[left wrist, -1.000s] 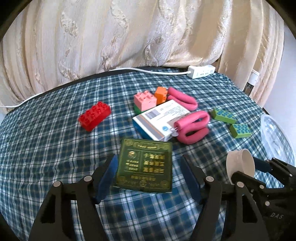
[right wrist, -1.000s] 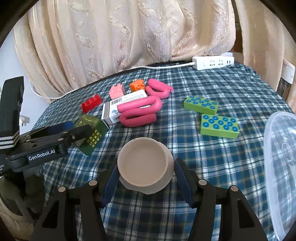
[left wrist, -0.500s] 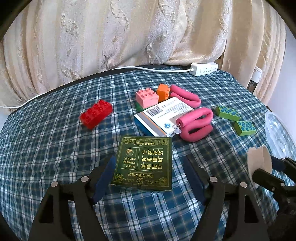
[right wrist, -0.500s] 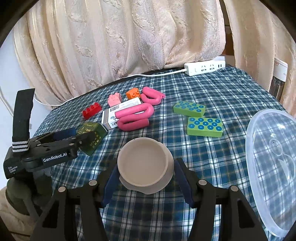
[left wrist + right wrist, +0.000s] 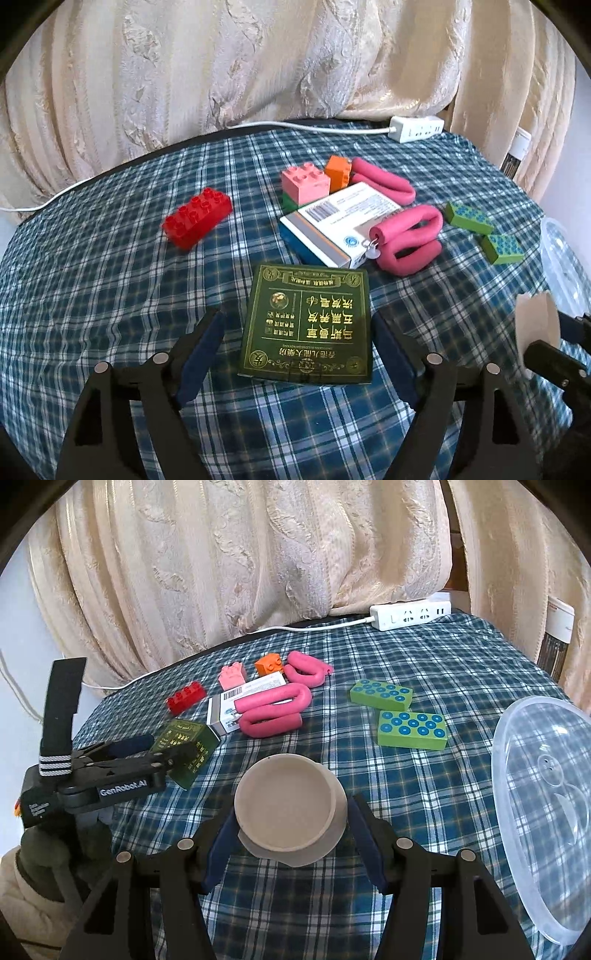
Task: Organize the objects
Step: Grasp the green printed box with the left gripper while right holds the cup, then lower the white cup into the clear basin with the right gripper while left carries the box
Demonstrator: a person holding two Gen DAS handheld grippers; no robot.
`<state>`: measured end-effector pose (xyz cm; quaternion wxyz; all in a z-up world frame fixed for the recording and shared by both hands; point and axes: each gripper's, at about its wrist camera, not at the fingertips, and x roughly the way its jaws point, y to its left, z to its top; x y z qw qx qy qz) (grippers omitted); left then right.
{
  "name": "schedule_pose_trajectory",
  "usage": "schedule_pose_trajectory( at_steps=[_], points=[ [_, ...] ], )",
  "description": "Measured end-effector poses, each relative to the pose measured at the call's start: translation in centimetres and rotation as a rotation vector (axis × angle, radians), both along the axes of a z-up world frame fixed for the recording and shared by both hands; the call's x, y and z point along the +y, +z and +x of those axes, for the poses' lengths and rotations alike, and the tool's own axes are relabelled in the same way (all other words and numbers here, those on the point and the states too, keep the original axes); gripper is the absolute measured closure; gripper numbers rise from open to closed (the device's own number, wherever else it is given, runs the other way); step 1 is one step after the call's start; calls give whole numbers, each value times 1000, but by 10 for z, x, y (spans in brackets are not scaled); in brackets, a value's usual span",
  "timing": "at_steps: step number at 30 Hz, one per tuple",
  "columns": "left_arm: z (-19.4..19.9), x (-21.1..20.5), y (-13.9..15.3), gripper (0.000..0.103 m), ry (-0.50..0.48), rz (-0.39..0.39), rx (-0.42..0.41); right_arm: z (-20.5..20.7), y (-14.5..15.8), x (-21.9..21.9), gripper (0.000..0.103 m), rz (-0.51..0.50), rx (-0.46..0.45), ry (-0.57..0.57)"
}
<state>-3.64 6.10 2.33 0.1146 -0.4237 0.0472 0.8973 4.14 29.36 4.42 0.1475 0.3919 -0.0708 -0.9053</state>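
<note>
left claw (image 5: 297, 345) tilted down, just opening around green packet (image 5: 308, 325).

Holding a beige bowl (image 5: 286, 808) clamped between the blue pads of the right tongs (image 5: 291, 834), above the blue checked cloth of the worktop (image 5: 424, 786). Reaching in at the left edge, the left tongs (image 5: 159, 751) with jaws just widening around a dark green packet (image 5: 192, 740) lying flat on the cloth. Lying further back: pink foam loops (image 5: 273, 710) over a white box (image 5: 243, 701), red (image 5: 184, 698), pink (image 5: 232, 675) and orange (image 5: 269, 663) bricks, two green dotted blocks (image 5: 410, 729), a clear lid (image 5: 546, 805) at right, and a white power strip (image 5: 410, 614) against the curtain (image 5: 240, 554).
</note>
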Motion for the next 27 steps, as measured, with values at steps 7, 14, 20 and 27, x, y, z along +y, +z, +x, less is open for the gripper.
schedule_pose_trajectory(
  at_steps=[7, 14, 20, 27],
  points=[
    [-5, -4, -10, 22, 16, 3, -40, 1, 2, 0, 41, -3, 3, -2],
    [1, 2, -5, 36, 6, -6, -21, 4, 10, 7, 41, -13, 27, -15],
    [9, 17, 13, 36, -24, 0, 20, 9, 19, 30, 41, -32, 51, -68],
    [16, 48, 26, 36, -86, -3, 42, 16, 28, 74, 41, -22, 76, -182]
  ],
)
